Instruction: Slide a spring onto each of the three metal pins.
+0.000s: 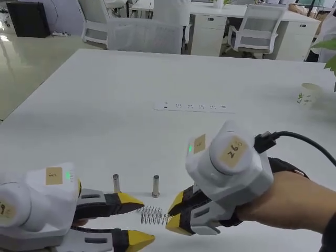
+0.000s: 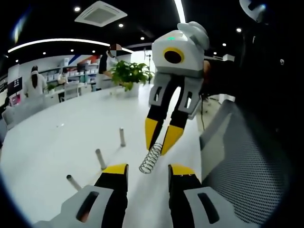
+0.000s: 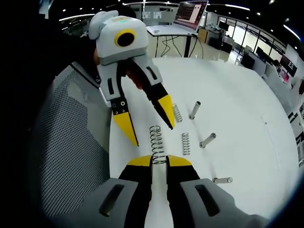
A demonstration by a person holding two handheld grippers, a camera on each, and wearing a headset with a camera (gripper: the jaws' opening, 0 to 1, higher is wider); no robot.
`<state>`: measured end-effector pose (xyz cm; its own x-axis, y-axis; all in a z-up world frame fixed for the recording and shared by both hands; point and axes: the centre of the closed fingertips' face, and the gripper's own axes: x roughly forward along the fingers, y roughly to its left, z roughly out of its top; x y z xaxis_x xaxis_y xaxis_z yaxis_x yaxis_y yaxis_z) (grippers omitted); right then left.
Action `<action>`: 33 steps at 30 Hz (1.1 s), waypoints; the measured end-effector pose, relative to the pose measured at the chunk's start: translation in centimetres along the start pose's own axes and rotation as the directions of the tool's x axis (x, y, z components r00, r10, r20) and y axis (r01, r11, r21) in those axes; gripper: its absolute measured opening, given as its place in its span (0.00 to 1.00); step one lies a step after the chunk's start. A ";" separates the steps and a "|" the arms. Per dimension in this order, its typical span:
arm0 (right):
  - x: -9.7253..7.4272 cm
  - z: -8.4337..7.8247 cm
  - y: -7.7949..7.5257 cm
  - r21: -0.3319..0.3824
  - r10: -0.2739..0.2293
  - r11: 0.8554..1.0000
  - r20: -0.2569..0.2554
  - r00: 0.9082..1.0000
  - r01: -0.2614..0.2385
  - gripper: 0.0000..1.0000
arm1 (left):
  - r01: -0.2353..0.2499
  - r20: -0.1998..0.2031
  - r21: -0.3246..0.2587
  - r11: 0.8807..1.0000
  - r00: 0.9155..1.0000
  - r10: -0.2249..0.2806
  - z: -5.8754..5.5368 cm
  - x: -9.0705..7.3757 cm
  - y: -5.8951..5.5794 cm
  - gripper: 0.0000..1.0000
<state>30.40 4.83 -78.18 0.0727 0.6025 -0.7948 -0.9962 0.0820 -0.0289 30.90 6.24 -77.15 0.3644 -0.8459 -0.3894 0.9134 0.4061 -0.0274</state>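
We are looking at a spring of shiny metal wire, pins of smooth grey metal, a matt white table, and glossy white plastic shells on the left gripper and right gripper.

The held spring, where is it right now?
Head view, low centre: the spring sticks out from the right gripper toward the left gripper, just below two upright pins.

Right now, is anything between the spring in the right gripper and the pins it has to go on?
Nothing tall. The right gripper grips the spring; two loose springs lie flat on the table between it and the pins. The left gripper, jaws open, hovers at the spring's free end, beside that path.
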 end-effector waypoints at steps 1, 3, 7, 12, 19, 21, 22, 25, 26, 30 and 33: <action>0.0 0.0 0.1 -0.003 0.003 1.000 0.001 1.000 -0.003 0.07 | 0.004 -0.001 0.003 1.000 1.000 -0.004 0.0 0.0 -0.1 0.25; 0.0 0.0 0.2 -0.012 0.011 1.000 -0.001 1.000 -0.011 0.07 | 0.013 -0.003 0.008 1.000 1.000 -0.013 0.0 0.1 -0.3 0.24; 0.0 -0.2 0.5 -0.034 0.024 0.999 -0.012 1.000 -0.025 0.07 | 0.026 -0.009 0.019 0.999 1.000 -0.026 -0.1 0.2 -0.6 0.20; 0.0 -0.6 1.0 -0.064 0.043 0.997 -0.036 0.998 -0.046 0.07 | 0.051 -0.014 0.034 0.998 0.999 -0.051 -0.2 0.3 -1.2 0.13; 0.0 -0.8 1.5 -0.089 0.068 0.993 -0.053 0.996 -0.073 0.07 | 0.077 -0.029 0.049 0.996 0.997 -0.075 -0.6 0.5 -1.8 0.05; 0.1 -0.8 1.6 -0.094 0.068 0.993 -0.057 0.996 -0.074 0.07 | 0.082 -0.035 0.054 0.995 0.996 -0.080 -0.6 0.5 -1.9 0.05; 0.1 -0.8 1.6 -0.097 0.070 0.992 -0.059 0.996 -0.075 0.07 | 0.083 -0.036 0.055 0.995 0.996 -0.081 -0.7 0.5 -1.9 0.04; 0.0 -0.8 1.7 -0.099 0.072 0.992 -0.063 0.995 -0.078 0.07 | 0.087 -0.040 0.060 0.994 0.996 -0.084 -0.7 0.5 -2.0 0.04; 0.0 -0.9 1.7 -0.098 0.073 0.992 -0.063 0.995 -0.079 0.07 | 0.087 -0.041 0.061 0.994 0.996 -0.085 -0.8 0.5 -2.0 0.04; 0.0 -0.9 1.8 -0.099 0.076 0.992 -0.065 0.995 -0.082 0.08 | 0.096 -0.049 0.070 0.993 0.995 -0.092 -0.8 0.6 -2.3 0.04; -0.1 -0.9 1.8 -0.098 0.076 0.992 -0.063 0.995 -0.082 0.08 | 0.100 -0.054 0.077 0.992 0.994 -0.096 -0.9 0.6 -2.4 0.03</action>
<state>28.57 4.16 -78.69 -0.0067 0.5560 -0.8311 -0.9987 -0.0461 -0.0228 28.79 5.03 -78.17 0.2647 -0.8612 -0.4339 0.9566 0.2915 0.0051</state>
